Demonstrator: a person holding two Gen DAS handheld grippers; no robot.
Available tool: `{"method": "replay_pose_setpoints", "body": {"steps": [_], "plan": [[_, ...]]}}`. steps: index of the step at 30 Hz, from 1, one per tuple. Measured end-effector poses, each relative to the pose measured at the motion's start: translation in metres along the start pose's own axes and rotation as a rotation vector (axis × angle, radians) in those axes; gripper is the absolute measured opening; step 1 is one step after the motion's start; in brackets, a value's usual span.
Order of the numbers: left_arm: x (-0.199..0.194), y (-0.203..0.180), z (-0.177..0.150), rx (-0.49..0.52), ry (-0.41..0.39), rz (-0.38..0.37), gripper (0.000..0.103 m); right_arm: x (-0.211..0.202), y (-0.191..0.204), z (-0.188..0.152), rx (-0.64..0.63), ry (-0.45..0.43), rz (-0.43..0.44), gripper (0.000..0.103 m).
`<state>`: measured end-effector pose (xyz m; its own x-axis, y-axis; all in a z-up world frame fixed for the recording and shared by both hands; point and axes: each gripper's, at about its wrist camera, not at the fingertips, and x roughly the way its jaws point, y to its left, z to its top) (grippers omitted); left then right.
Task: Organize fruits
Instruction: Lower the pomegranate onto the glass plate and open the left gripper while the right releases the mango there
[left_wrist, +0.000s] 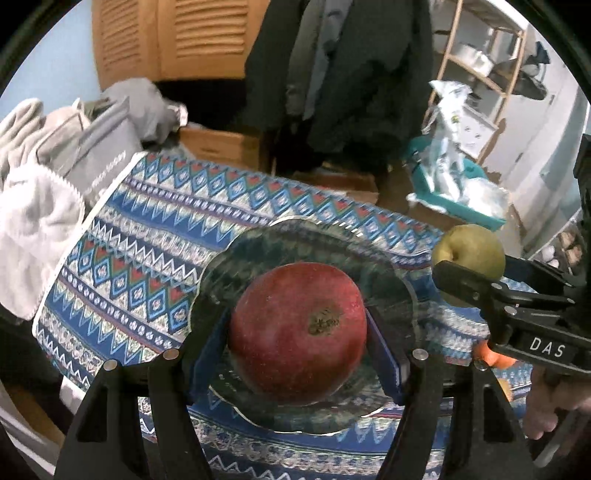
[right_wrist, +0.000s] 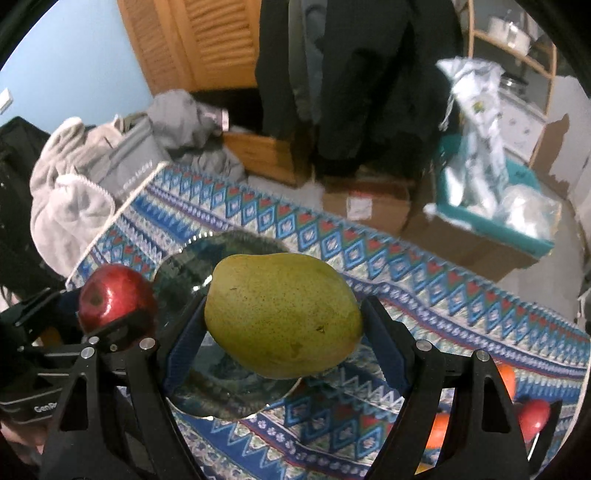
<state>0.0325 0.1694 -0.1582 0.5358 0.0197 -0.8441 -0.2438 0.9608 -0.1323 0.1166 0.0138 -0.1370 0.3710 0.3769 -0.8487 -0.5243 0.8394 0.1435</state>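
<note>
Two fruits head for the plate

The left gripper (left_wrist: 297, 332) pinches a pomegranate (left_wrist: 297, 332) above the glass plate (left_wrist: 236, 254); the right gripper (right_wrist: 282, 321) clamps a mango (right_wrist: 282, 321) over the plate's near-right rim. Best lowered slowly, apart, the tablecloth's (right_wrist: 424, 280) far edge beyond.

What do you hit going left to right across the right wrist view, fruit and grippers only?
Left gripper → pomegranate → green mango held in the right gripper → small red fruit at the lower right.
</note>
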Motion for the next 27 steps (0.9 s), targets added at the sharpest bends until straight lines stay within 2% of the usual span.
{"method": "replay_pose_setpoints", "body": {"steps": [12,27], "plan": [[0.045,0.022,-0.013,-0.050,0.106,-0.004,0.074,0.059,0.011,-0.014,-0.020,0.158,0.021,0.082],[0.070,0.024,-0.025,-0.066,0.239,0.036,0.074,0.075,0.004,-0.022,0.026,0.223,0.049,0.083]]}}
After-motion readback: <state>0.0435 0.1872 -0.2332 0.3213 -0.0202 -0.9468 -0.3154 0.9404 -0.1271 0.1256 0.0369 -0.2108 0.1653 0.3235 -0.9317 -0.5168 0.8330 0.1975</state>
